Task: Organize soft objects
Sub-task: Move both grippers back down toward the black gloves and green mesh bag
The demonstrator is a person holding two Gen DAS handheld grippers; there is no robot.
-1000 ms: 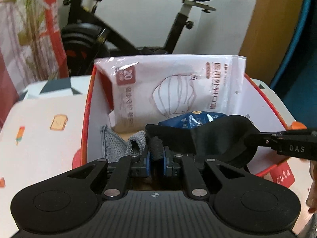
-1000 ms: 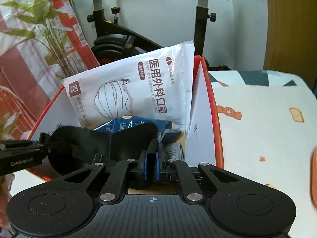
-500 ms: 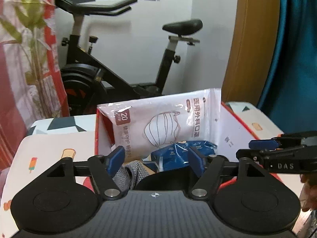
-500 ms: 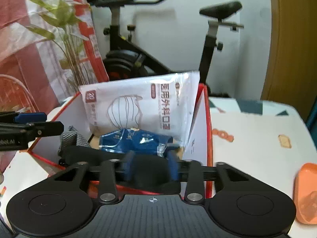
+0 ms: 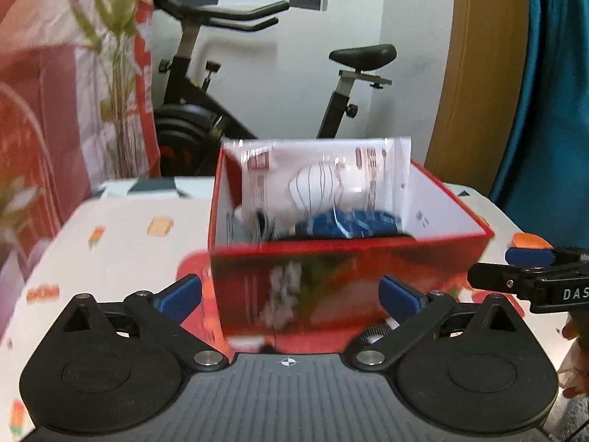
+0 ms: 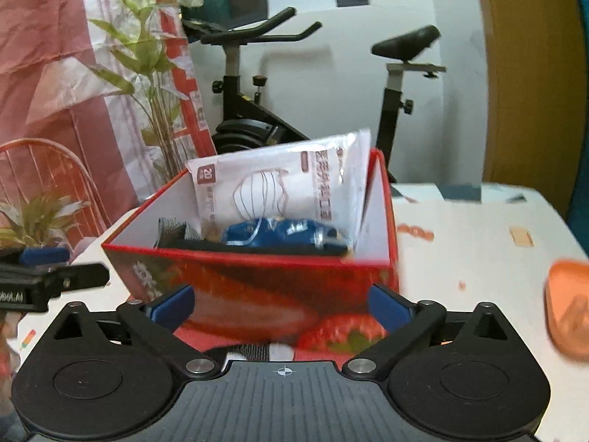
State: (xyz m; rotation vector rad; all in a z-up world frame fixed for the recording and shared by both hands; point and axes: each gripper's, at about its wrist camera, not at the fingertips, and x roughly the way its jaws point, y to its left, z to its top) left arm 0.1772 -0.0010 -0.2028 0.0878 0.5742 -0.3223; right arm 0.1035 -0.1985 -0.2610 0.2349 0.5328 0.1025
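Note:
A red box point(image 5: 331, 283) with strawberry print stands on the table. Inside it a white face-mask pack point(image 5: 324, 184) leans on the back wall, and a blue pack point(image 5: 349, 223) and a grey knit piece point(image 5: 243, 224) lie in front of it. A black soft item point(image 6: 206, 245) lies low behind the front rim. My left gripper point(image 5: 291, 293) hangs in front of the box, its jaws opening wide with nothing held between them. My right gripper point(image 6: 279, 304) is also back from the box point(image 6: 257, 294), jaws opening and nothing held. Each gripper shows at the edge of the other's view.
An orange object point(image 6: 568, 309) lies on the table at the right. A grey-white knit bit point(image 6: 265, 351) peeks out just under my right gripper. Behind the table stand an exercise bike point(image 6: 257, 84), a leafy plant point(image 6: 154, 73) and a red-white curtain point(image 5: 44, 92).
Both grippers were shut on the black soft item inside the box. They have let it go, opened wide and drawn back, so the box's front wall now fills the foreground.

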